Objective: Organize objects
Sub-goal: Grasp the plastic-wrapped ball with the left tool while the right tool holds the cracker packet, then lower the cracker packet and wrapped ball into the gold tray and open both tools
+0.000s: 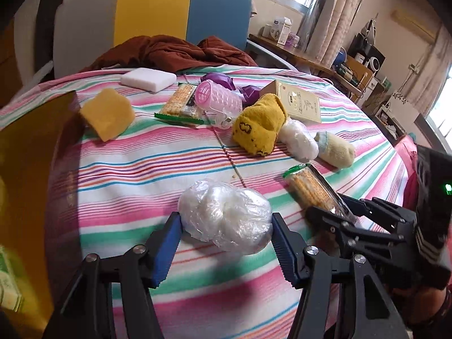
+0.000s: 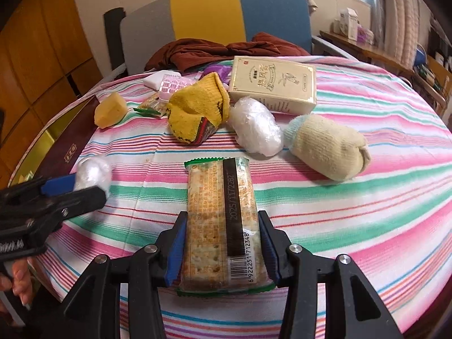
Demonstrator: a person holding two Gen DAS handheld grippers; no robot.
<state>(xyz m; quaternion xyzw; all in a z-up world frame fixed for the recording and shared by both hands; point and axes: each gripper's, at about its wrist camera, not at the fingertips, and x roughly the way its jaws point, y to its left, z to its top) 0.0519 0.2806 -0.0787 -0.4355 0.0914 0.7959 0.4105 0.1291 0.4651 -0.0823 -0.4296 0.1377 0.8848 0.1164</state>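
Observation:
My left gripper (image 1: 226, 220) is shut on a clear plastic-wrapped white bundle (image 1: 226, 214) resting on the striped cloth; it also shows in the right wrist view (image 2: 91, 173). My right gripper (image 2: 223, 223) is shut on a cracker packet (image 2: 223, 220) lying flat on the cloth; the packet shows in the left wrist view (image 1: 310, 189). Further back lie a yellow sock (image 2: 197, 107), a second wrapped bundle (image 2: 255, 127), a cream sock roll (image 2: 327, 144), a cream box (image 2: 272, 83), a yellow sponge (image 1: 107, 113), a white sponge (image 1: 148, 79), a pink roller (image 1: 219, 99) and another cracker packet (image 1: 179, 103).
A dark brown and gold box (image 2: 65, 147) sits at the table's left edge. Brown clothing (image 1: 169, 52) lies at the far edge before a grey, yellow and blue chair (image 1: 154, 17). A cluttered wooden desk (image 1: 308, 56) stands at the right.

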